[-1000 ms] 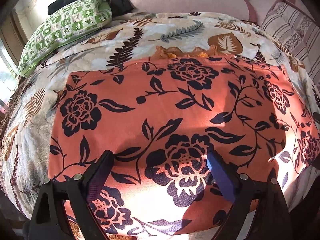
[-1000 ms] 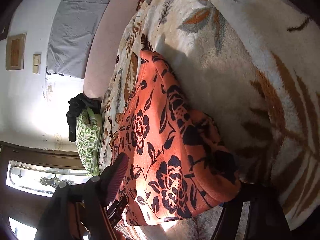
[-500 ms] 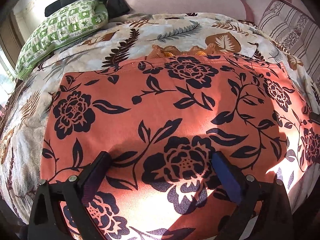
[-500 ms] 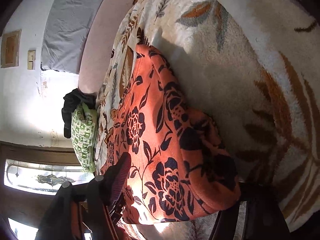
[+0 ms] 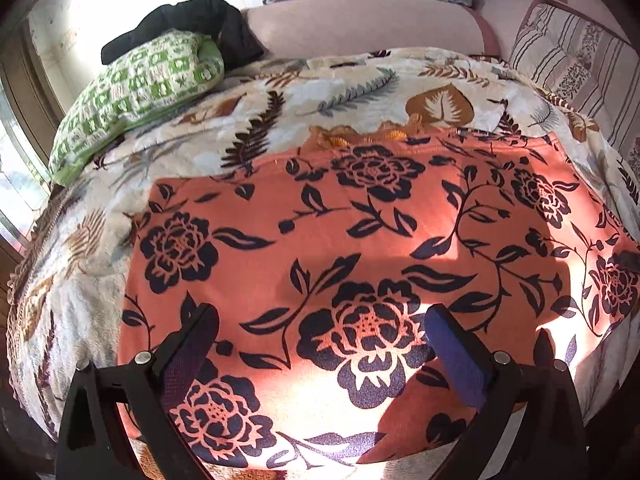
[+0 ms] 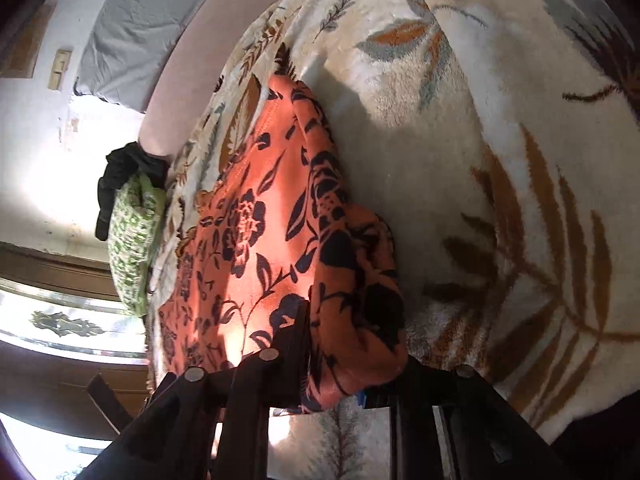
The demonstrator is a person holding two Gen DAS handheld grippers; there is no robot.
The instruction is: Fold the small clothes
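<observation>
Right tool [image 6: 352, 344] is clamped on the orange floral garment's [image 5: 360, 240] bunched corner, left tool [image 5: 320, 332] hovers spread wide above its near hem, cloth stretching crosswise ahead on the bed [image 5: 280, 92].

A home bedroom: blanketed bed [image 5: 280, 92], green pillow [image 5: 136, 92], headboard [image 5: 360, 20].
</observation>
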